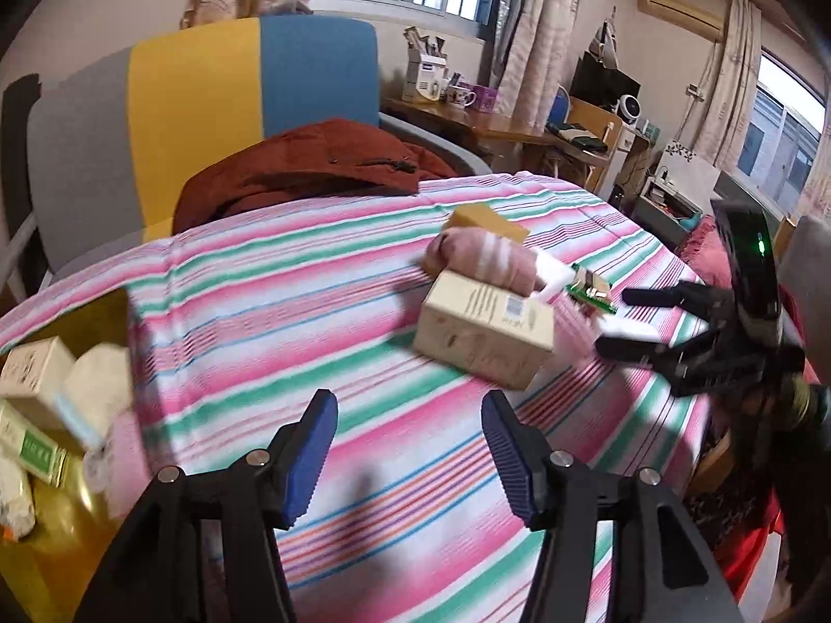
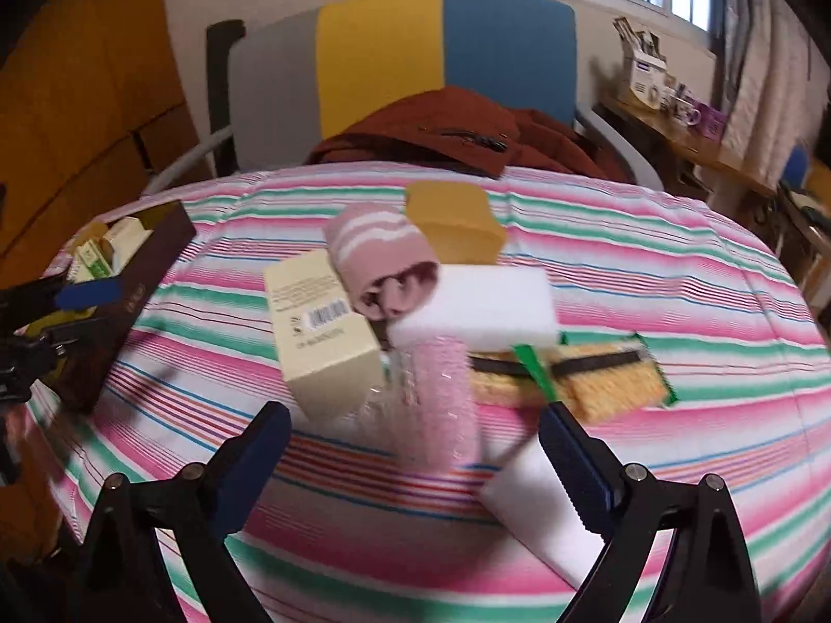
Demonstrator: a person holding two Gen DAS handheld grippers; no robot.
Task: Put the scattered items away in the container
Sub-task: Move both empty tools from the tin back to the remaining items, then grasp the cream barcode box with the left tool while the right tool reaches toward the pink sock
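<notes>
Container (image 1: 31, 545) contents: left view | scrub brush (image 2: 597, 379): right view only

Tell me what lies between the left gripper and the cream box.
Left wrist view: only bare striped cloth lies between the open left gripper and the cream box.

The left gripper (image 1: 410, 459) points downward, blue pads apart, nothing between them; the right gripper (image 2: 415, 459) angles down too, jaws spread wide and empty
</notes>
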